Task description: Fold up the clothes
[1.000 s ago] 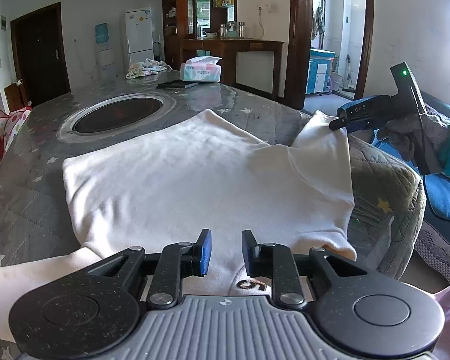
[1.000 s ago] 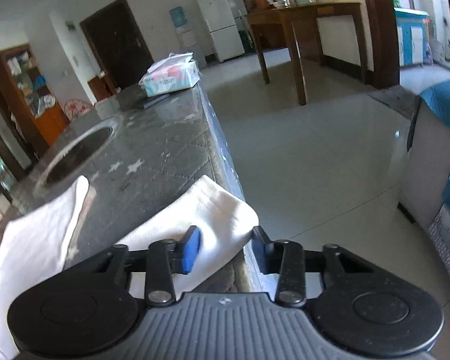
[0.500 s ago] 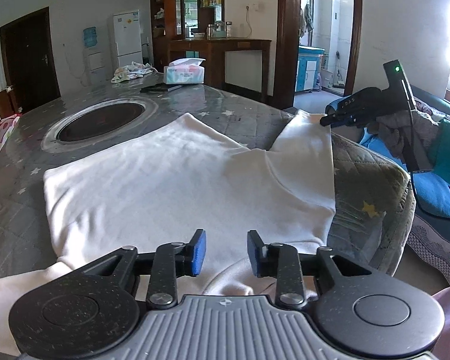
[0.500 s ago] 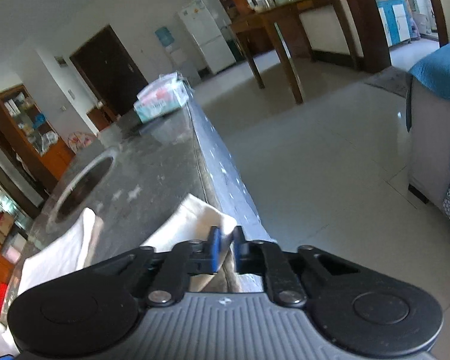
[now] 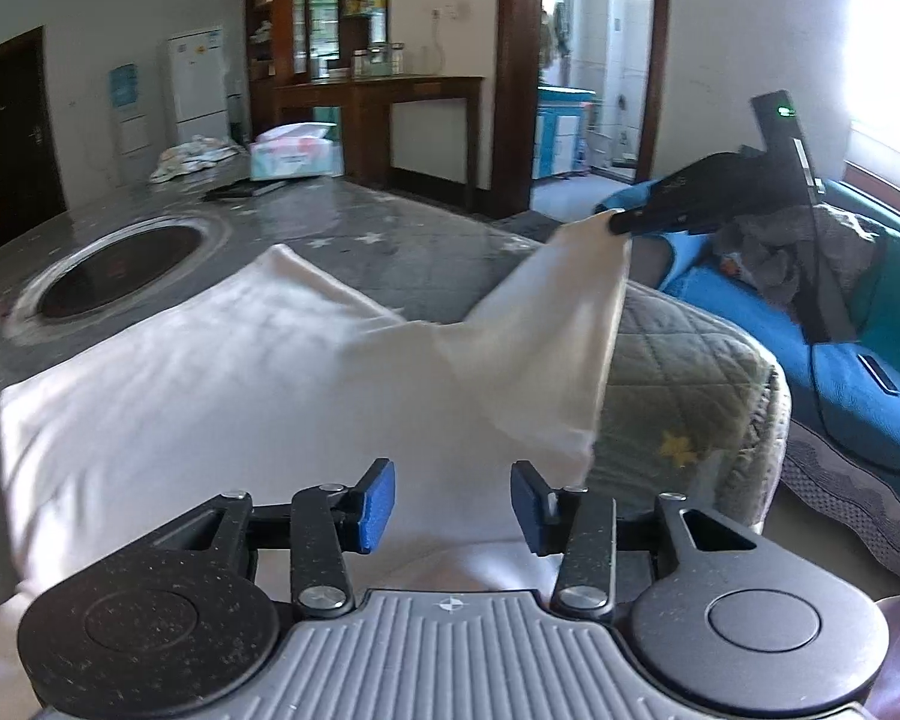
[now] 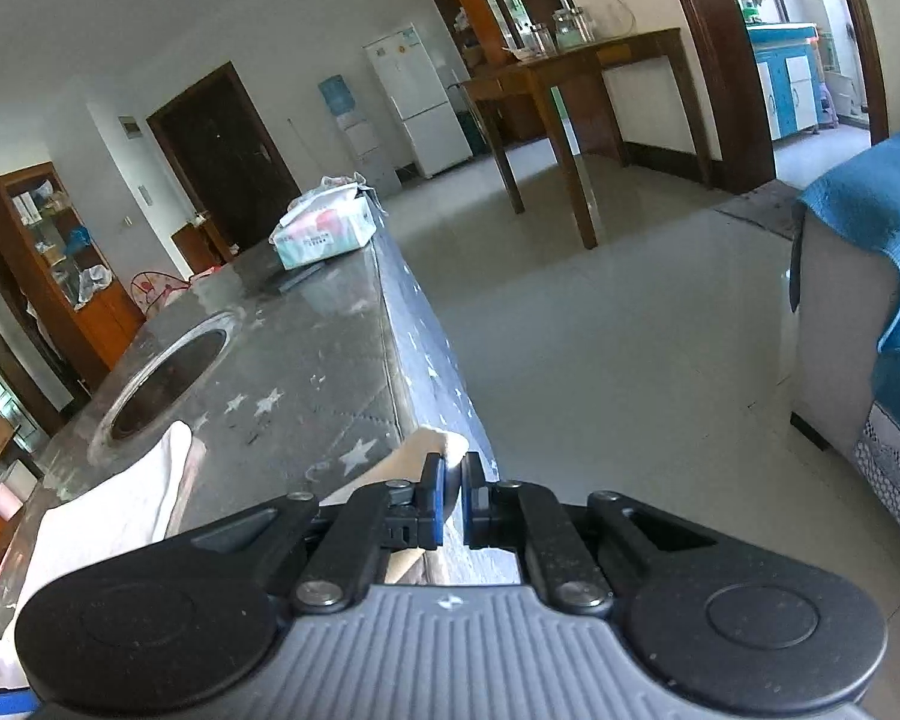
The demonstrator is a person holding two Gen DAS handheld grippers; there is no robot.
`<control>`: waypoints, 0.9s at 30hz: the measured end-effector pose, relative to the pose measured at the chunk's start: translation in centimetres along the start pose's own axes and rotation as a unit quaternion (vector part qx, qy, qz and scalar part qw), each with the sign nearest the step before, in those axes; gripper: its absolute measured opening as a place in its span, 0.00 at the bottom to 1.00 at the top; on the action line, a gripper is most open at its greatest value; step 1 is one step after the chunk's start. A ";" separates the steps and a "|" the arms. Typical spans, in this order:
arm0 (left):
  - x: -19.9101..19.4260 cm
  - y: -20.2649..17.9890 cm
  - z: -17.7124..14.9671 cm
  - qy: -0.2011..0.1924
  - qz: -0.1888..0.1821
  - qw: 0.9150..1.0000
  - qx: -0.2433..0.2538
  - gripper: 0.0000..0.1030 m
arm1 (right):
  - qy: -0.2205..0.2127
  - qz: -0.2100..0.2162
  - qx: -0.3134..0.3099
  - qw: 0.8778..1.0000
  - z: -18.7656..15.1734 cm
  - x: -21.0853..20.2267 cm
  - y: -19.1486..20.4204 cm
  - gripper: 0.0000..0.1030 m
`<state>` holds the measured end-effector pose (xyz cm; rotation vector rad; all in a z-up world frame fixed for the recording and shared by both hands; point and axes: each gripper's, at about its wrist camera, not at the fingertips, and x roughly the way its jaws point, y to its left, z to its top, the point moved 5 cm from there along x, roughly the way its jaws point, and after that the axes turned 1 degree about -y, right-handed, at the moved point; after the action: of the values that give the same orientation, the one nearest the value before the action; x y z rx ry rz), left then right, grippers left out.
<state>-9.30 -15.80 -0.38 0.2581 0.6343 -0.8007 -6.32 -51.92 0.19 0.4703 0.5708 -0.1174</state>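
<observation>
Since a second ago the right gripper has clamped onto the sleeve cuff of the white garment and lifted it off the grey table. From left to right: the garment's body lies spread flat ahead of and beneath the left gripper, whose blue pads are opening with nothing pinched between them; further right the raised sleeve hangs taut from the right gripper's tips.
</observation>
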 end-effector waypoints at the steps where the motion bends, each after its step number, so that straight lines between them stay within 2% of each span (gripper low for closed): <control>1: 0.2 -0.3 0.1 0.000 -0.005 1.000 0.002 0.48 | -0.004 0.004 -0.002 1.000 0.2 -0.1 0.4 0.04; 5: 0.9 -1.9 0.5 -0.005 -0.032 0.999 0.014 0.49 | -0.022 0.024 -0.020 0.999 1.4 -1.6 2.3 0.04; 11: 2.3 -3.6 0.2 0.000 -0.073 0.997 0.018 0.49 | -0.041 0.070 -0.078 0.994 3.6 -3.7 7.6 0.04; 15: 1.3 -2.9 0.1 -0.012 -0.070 0.997 0.006 0.49 | -0.047 0.112 -0.126 0.985 4.3 -5.0 12.3 0.04; 18: -0.8 -0.9 -0.1 -0.035 -0.052 0.998 -0.019 0.52 | -0.041 0.149 -0.166 0.974 3.9 -5.8 16.5 0.04; 22: -4.1 2.5 -1.4 -0.054 -0.003 0.997 -0.058 0.54 | -0.022 0.201 -0.222 0.954 2.6 -6.3 22.4 0.04; 27: -7.8 6.4 -3.9 -0.068 0.057 0.989 -0.115 0.54 | 0.034 0.256 -0.285 0.923 -1.6 -4.4 29.2 0.04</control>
<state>-10.40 -5.16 1.29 0.0286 0.5716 -0.6231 -3.95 -25.34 12.92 0.0414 0.5054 0.5593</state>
